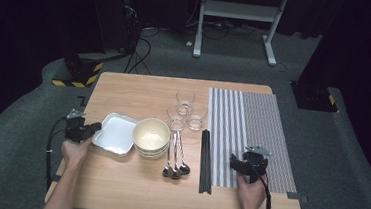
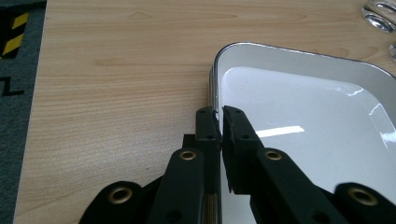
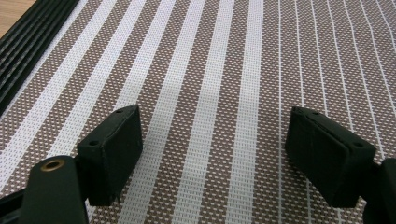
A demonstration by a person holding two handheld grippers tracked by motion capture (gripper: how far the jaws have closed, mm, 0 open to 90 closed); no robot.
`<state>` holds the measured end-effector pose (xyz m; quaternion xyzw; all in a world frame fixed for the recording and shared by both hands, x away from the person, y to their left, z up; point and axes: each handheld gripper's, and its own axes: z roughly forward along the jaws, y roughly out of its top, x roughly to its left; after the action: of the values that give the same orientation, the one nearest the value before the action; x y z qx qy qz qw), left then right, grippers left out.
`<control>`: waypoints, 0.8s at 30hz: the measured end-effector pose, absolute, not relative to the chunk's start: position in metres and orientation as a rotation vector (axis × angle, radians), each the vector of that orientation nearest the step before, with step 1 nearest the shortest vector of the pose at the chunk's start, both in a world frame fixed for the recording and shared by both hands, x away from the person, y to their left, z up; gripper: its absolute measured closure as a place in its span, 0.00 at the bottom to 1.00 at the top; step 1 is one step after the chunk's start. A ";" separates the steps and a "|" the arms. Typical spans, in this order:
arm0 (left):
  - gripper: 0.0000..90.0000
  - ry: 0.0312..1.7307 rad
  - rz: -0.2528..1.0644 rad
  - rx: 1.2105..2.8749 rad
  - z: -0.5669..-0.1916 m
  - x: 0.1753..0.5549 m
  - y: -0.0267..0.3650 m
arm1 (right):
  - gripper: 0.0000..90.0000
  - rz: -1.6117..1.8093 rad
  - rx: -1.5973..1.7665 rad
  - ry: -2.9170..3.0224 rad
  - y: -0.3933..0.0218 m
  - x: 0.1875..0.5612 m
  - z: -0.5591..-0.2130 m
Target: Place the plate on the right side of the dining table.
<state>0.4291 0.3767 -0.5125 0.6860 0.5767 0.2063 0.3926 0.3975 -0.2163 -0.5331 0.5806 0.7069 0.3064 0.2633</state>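
Note:
A white rectangular tray (image 1: pixel 116 134) lies on the left part of the wooden table (image 1: pixel 131 190). My left gripper (image 1: pixel 89 129) is at the tray's left rim. In the left gripper view the tray (image 2: pixel 303 93) gleams, and the gripper (image 2: pixel 219 114) has its pads pressed together on the rim, one outside and one inside the wall. My right gripper (image 1: pixel 247 159) rests over the near part of a brown and white striped placemat (image 1: pixel 252 120). In the right gripper view it (image 3: pixel 212 140) stands wide open above the mat (image 3: pixel 210 70), with nothing between its pads.
A stack of cream bowls (image 1: pixel 151 137) touches the tray's right side. Three clear glasses (image 1: pixel 186 109) stand behind the bowls. Spoons (image 1: pixel 176 159) and black chopsticks (image 1: pixel 206 161) lie between the bowls and the mat. The chopsticks (image 3: pixel 28 37) run along the mat's left edge.

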 end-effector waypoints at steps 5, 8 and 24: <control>0.95 1.457 0.527 1.747 -0.512 0.429 0.378 | 0.21 0.828 1.570 1.912 -0.216 0.397 -0.533; 0.95 1.455 0.542 1.741 -0.511 0.428 0.377 | 0.21 0.829 1.570 1.911 -0.216 0.398 -0.533; 0.97 1.439 0.456 1.690 -0.512 0.429 0.387 | 0.21 0.829 1.570 1.911 -0.216 0.398 -0.533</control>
<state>0.4291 0.3871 -0.5124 0.6754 0.5752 0.1824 0.4238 0.3975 -0.2162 -0.5331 0.5808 0.7067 0.3065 0.2633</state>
